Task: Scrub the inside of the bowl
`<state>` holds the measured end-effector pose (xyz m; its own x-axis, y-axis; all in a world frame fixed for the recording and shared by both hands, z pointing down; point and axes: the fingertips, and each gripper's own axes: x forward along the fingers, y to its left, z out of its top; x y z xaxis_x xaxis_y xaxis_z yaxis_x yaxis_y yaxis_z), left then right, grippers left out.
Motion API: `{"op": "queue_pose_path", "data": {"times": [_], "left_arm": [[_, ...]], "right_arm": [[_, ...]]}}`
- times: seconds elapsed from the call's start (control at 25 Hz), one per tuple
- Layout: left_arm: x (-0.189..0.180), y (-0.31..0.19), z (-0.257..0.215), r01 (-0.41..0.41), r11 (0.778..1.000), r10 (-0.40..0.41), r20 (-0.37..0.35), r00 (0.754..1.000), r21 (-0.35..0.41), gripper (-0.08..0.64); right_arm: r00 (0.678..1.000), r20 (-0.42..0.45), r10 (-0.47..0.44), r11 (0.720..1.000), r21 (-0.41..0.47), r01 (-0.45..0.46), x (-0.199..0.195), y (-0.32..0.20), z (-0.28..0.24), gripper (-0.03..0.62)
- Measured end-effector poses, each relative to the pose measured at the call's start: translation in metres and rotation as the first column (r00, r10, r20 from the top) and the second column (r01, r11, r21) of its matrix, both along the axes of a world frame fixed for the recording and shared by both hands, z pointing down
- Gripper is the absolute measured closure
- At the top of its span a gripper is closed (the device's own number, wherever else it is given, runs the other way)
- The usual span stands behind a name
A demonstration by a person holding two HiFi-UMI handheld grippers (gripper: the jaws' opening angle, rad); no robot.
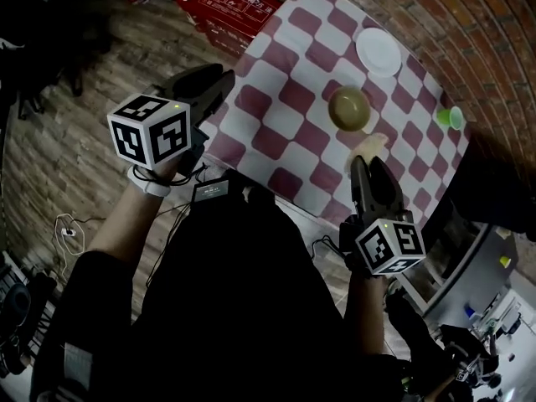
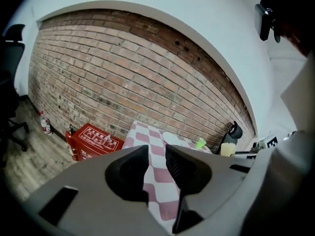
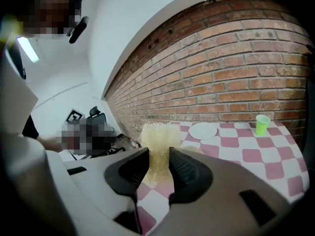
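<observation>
Though bare inside, bowl near plate.

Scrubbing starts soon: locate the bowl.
In the head view the bowl sits on the checkered tablecloth, right of centre, between the white plate and the sponge.

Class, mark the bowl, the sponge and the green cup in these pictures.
bowl (image 1: 350,109), head view, inner hollow.
sponge (image 3: 158,137), right gripper view, top end.
green cup (image 3: 262,125), right gripper view, side wall.
</observation>
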<state>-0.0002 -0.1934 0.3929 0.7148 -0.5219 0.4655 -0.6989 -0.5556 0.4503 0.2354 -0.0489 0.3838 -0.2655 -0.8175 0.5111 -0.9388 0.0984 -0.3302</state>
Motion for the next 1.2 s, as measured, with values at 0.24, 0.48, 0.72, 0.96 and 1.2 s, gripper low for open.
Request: {"op": "queue_pose_path", "data": {"times": [0.24,0.48,0.72,0.96,1.2], "left_arm": [[0.012,0.016,-0.048,-0.061,0.992,0.064,-0.015,0.998,0.108,0.443],[0.036,0.03,-0.096,-0.112,0.978,0.132,-0.104,0.986,0.177,0.443],[0.049,0.037,-0.111,-0.154,0.964,0.18,-0.108,0.978,0.215,0.443],[0.053,0.036,-0.092,-0.141,0.982,0.16,-0.153,0.975,0.13,0.443],[0.055,0.038,-0.09,-0.148,0.981,0.166,-0.148,0.975,0.126,0.443]], "right_arm": [[0.988,0.135,-0.075,0.99,0.129,0.058,-0.036,-0.002,-0.036,0.454],[0.993,0.052,-0.11,0.987,0.127,0.102,-0.053,0.002,-0.038,0.454],[0.99,0.044,-0.131,0.982,0.143,0.123,-0.063,0.003,-0.047,0.454],[0.989,0.05,-0.142,0.978,0.162,0.132,-0.066,0.001,-0.048,0.454],[0.989,0.048,-0.141,0.978,0.163,0.131,-0.065,0.002,-0.048,0.454]]}}
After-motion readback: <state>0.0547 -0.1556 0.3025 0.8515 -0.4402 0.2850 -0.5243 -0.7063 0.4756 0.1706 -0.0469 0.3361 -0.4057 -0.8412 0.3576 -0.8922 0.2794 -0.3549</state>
